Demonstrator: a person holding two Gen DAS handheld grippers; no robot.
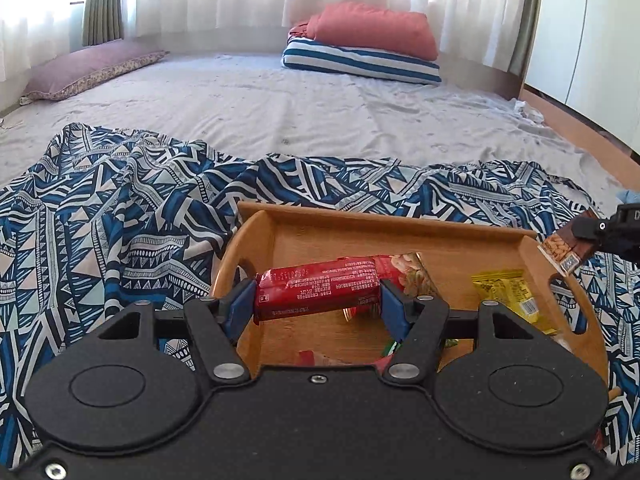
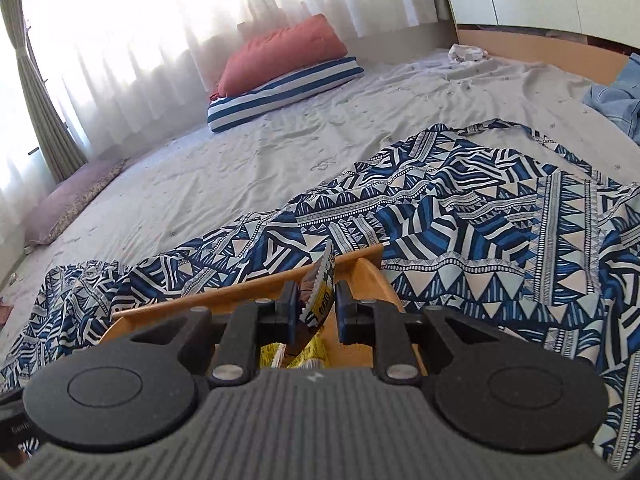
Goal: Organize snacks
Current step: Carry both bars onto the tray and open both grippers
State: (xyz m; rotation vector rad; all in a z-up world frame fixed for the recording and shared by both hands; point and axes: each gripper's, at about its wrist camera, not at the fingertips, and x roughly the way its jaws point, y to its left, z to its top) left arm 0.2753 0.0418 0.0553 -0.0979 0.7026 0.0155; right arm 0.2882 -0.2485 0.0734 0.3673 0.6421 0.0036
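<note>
Left wrist view: our left gripper (image 1: 318, 298) clamps a red snack bar (image 1: 316, 290) over the wooden tray (image 1: 400, 227). At three o'clock, our right gripper (image 1: 590, 236) pinches a brown almond bar (image 1: 562, 250); a thin edge-grip could slip short of the tray.

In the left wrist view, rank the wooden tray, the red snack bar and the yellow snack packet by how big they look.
1. Wooden tray, largest.
2. Red snack bar, held in the left gripper nearer the camera, so its rank is unsure.
3. Yellow snack packet, partly hidden.
</note>
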